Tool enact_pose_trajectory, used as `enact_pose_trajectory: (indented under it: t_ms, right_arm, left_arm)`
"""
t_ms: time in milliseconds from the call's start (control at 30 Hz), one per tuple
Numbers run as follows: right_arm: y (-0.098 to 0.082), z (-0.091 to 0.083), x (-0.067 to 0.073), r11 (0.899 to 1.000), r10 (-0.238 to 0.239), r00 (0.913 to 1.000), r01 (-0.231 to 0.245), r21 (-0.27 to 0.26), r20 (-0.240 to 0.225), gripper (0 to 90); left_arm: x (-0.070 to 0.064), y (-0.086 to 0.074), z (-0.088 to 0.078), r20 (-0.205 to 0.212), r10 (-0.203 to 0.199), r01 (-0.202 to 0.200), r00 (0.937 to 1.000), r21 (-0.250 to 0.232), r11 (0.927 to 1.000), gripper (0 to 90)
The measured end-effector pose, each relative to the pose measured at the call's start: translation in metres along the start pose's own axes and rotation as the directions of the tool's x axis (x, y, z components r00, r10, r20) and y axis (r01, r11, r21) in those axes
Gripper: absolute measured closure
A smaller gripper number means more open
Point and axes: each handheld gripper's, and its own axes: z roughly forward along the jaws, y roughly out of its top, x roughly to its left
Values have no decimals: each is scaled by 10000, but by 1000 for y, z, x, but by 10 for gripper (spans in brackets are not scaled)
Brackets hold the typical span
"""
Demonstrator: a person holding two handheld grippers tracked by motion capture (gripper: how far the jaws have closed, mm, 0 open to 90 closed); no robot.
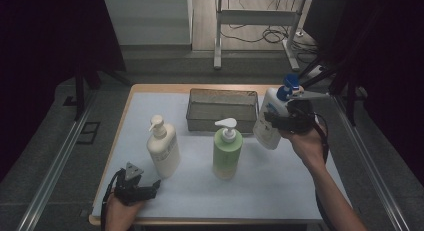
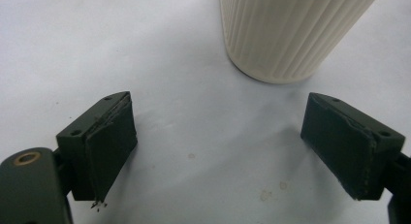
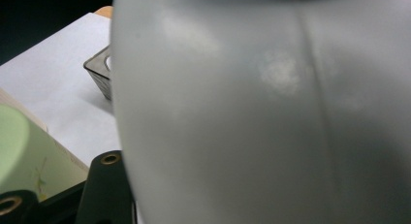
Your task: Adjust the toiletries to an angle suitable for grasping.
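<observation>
The big table has a pale sheet on it. At the back sits a wire basket with nothing to be seen inside it. In front of it stand two pump bottles: a cream bottle on the left and a green bottle in the middle.

The right gripper has its jaws closed on the sides of a white bottle with a blue cap. The bottle is tilted and up off the table, just beside the right end of the basket. In the right gripper view the white bottle is very close, with the basket's corner behind it.

I think the bottle is going into the basket. To do that well, hold it tight so it does not slip, lift it clear over the rim, then lower it slowly inside before letting go. Mind the green bottle nearby.

The left gripper rests low near the front edge of the table. Its jaws are wide open and hold nothing. The cream bottle stands just ahead of them.
</observation>
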Motion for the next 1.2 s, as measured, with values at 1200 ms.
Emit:
enact_pose_trajectory:
  t_ms: [1200]
  right_arm:
    - [49, 57, 21, 10000, 29, 10000, -29, -81, 16, 405]
  left_arm:
    - [0, 0, 0, 6, -35, 35, 10000, -20, 10000, 123]
